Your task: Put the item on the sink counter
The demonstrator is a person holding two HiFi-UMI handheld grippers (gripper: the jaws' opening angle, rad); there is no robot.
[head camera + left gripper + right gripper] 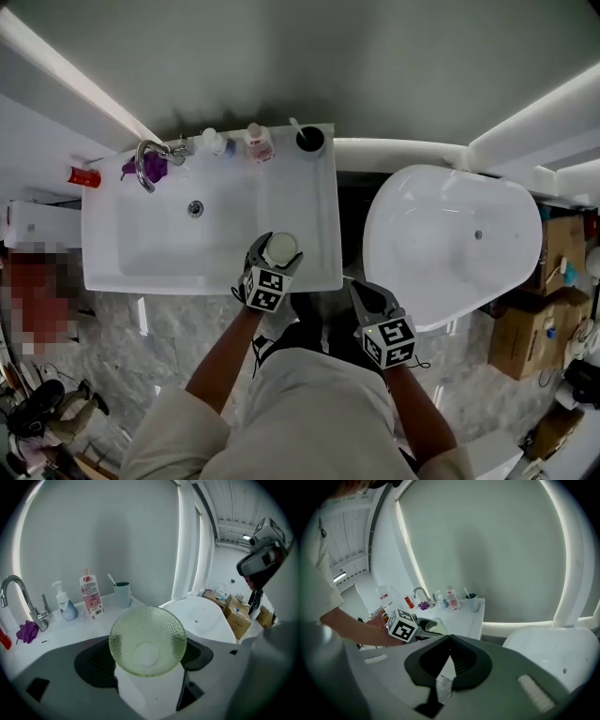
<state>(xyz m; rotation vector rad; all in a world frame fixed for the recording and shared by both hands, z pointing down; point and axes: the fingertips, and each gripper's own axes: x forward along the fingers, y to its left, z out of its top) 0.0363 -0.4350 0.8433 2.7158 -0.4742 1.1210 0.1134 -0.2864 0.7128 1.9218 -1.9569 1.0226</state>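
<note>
Left gripper [278, 253] had its jaws clamped on the green glass bowl [147, 641] above the sink counter's [319, 216] front right corner. Right gripper [449, 641] hung closed, holding nothing. Released that near the front edge, the bowl might tip off and shatter.

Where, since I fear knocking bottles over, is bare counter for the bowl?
Free: the right strip of the sink counter, between the dark cup and the front edge by the glass bowl. Crowded: back ledge, faucet through bottles to cup.
</note>
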